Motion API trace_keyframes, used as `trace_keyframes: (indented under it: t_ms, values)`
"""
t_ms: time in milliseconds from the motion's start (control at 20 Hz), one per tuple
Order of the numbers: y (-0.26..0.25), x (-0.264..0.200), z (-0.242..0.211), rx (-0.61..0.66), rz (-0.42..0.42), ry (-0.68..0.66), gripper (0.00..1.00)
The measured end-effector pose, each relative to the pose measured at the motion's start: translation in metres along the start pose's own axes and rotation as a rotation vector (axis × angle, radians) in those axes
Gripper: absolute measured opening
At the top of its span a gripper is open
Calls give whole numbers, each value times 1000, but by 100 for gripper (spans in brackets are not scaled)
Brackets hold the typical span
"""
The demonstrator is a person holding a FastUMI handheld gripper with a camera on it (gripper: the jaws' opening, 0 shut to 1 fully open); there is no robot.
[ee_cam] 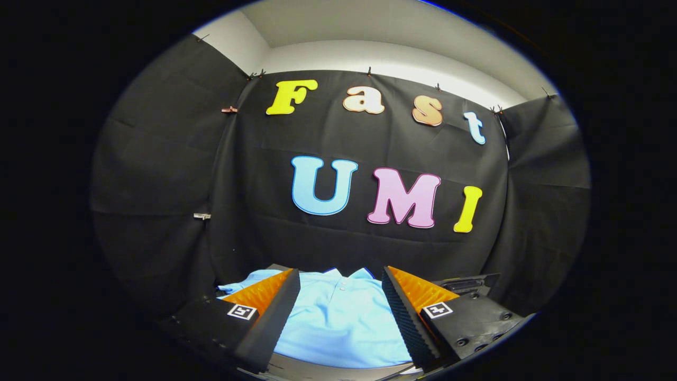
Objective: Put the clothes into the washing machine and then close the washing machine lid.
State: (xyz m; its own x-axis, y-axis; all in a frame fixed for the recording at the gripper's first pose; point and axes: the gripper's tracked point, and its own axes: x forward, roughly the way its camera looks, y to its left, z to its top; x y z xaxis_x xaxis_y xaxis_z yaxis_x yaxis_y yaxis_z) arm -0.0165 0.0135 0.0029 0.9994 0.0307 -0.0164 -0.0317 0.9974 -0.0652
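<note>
A light blue polo shirt lies spread flat on a surface just below and ahead of my fingers, its collar and button placket pointing away from me. My gripper is open, its two fingers wide apart above the shirt with nothing between them. One sleeve of the shirt reaches out past the left finger.
Black cloth walls close in the booth ahead and on both sides. A dark object sits beyond the right finger, at the shirt's far right. A pale surface edge shows under the shirt's near hem.
</note>
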Motion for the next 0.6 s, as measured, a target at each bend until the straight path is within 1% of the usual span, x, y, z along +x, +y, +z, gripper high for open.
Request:
trace_keyframes:
  t_ms: [250,400,600]
  values:
    - [-14,11,-7,36,-30,43,98]
    - [-9,20,-9,31,-15,57,98]
    - [5,33,-28,24,25,147,98]
